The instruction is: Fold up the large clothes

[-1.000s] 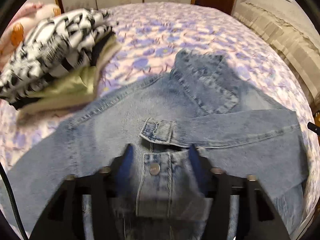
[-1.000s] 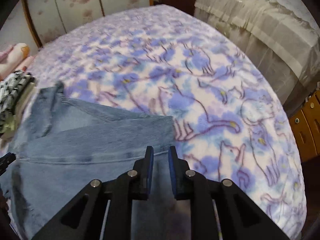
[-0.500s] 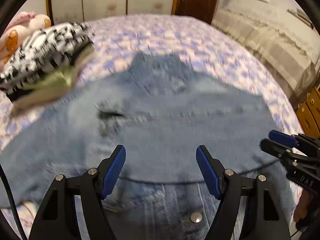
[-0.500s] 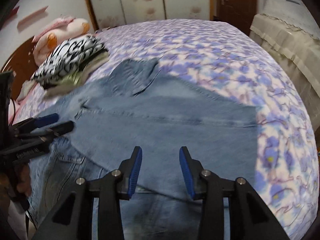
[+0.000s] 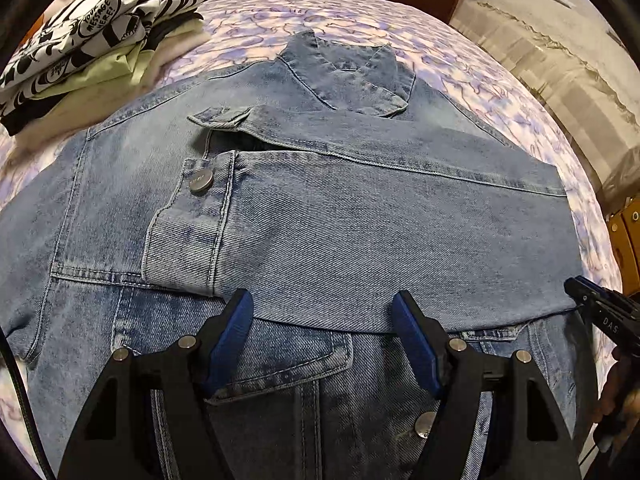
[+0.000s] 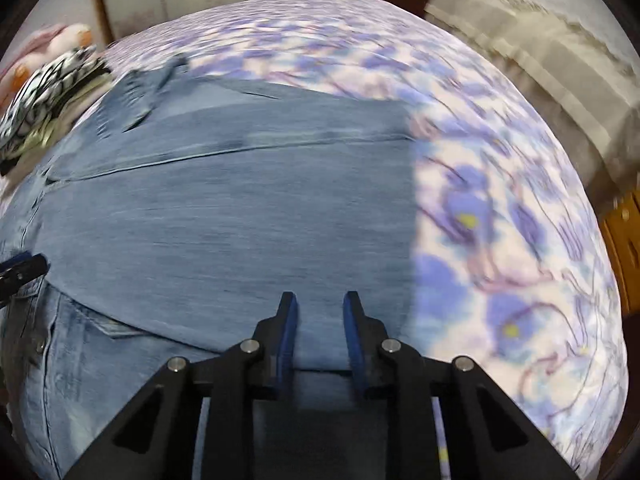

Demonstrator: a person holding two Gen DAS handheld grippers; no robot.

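Left wrist view shows the denim jacket (image 5: 320, 220) lying flat on the flowered bed (image 5: 460, 60), front side up. Its collar (image 5: 348, 76) points to 12 o'clock and its hem is at 6 o'clock, so its long side runs from 12 to 6. Both sleeves (image 5: 380, 208) lie folded across the chest, from 9 o'clock to 3 o'clock. At 10 o'clock sits a pile of folded clothes (image 5: 88, 36).

The left gripper (image 5: 324, 320) is wide open over the lower sleeve edge and holds nothing. The right gripper (image 6: 320, 312), blurry in the right wrist view, has just been closing its jaws. They are only a little apart, with cloth under them, and grip nothing.

I think the sleeves step is done. Next, both grippers likely need to pinch the hem and lift it up toward the collar together.
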